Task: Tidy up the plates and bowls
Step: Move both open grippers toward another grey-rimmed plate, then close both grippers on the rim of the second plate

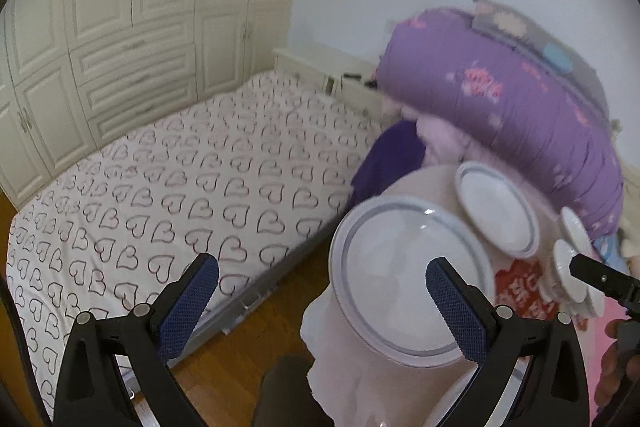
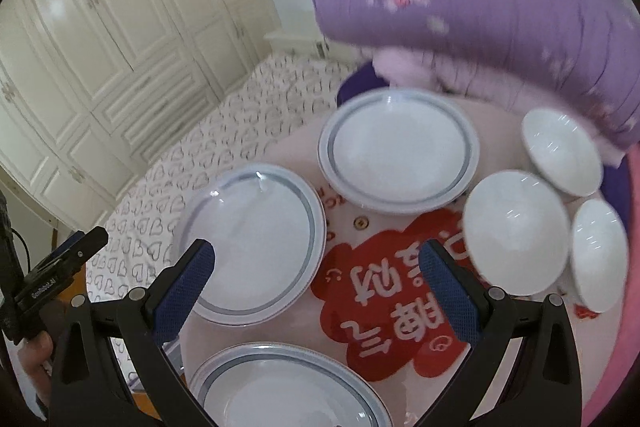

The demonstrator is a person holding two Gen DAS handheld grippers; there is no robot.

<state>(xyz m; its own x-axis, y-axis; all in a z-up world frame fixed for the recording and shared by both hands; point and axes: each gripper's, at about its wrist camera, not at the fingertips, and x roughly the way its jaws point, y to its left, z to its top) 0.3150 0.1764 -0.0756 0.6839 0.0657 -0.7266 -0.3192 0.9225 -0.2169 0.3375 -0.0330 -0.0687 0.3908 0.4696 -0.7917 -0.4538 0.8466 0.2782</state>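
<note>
Both sets of jaws gaping wide and empty above the cloth-covered worktop (image 2: 400,223), three rimmed plates (image 2: 252,243) ahead and left of the right jaws, three bowls (image 2: 516,231) off right — risking a glazed rim skidding out of a shallow pinch.

The small round cloth-covered bench (image 2: 400,227) is crowded: three blue-rimmed white plates (image 2: 256,243) on the left and far side, three white bowls (image 2: 516,231) clustered right. Bare cloth between them leaves a central lane. A folded purple quilt (image 2: 480,7) overhangs the far edge.
</note>
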